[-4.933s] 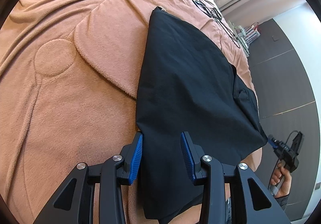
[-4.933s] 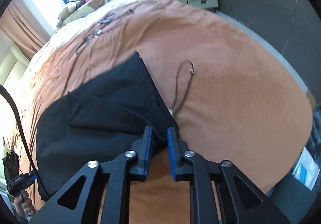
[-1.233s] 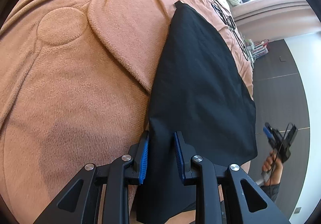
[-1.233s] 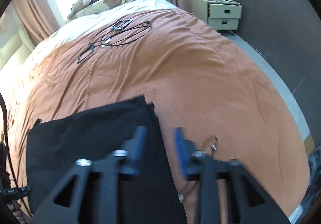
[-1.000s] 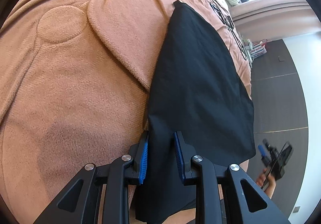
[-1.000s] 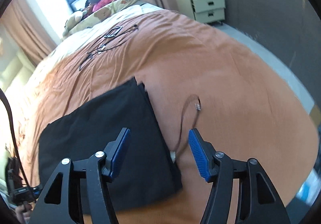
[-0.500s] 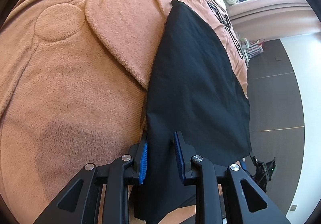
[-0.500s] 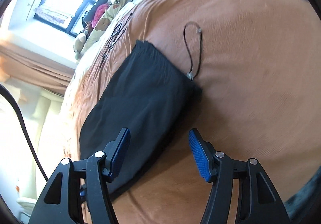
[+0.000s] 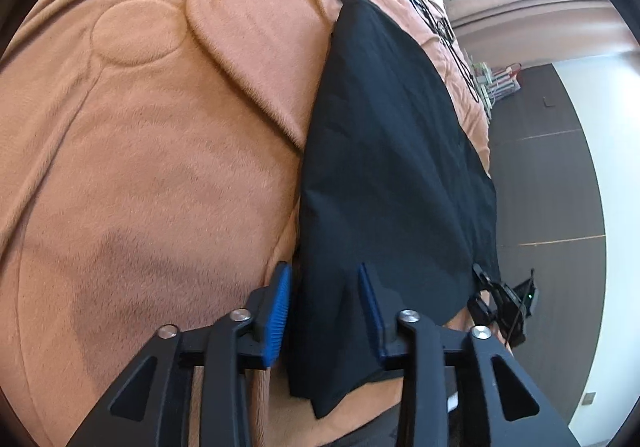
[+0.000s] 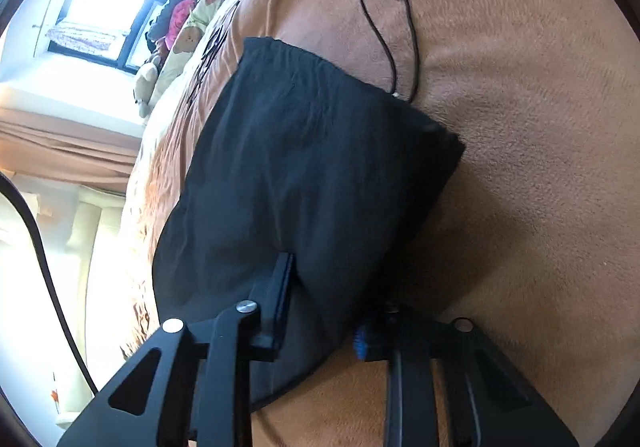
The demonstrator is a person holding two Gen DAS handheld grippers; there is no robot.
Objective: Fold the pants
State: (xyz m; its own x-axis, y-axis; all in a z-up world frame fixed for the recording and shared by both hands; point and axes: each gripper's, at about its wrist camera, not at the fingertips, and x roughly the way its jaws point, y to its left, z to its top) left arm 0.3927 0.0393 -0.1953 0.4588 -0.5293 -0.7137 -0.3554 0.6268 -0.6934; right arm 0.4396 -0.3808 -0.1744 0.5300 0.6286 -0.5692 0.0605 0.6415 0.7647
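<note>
In the left wrist view, the folded black fabric pants (image 9: 392,167) lie on an orange fleece blanket (image 9: 160,167); the left gripper (image 9: 324,283), just widened, straddles their near edge loosely. In the right wrist view, the right gripper (image 10: 326,311), closed further than half a second ago, is seen narrowed onto the near hem, suggesting another fold.

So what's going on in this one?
A person with a handheld gripper in each hand is folding black pants on an orange fleece blanket. The left gripper straddles one near corner, its jaws just opened, pads off the cloth. The right gripper has just closed on the other near edge, with the fabric between its fingers.
</note>
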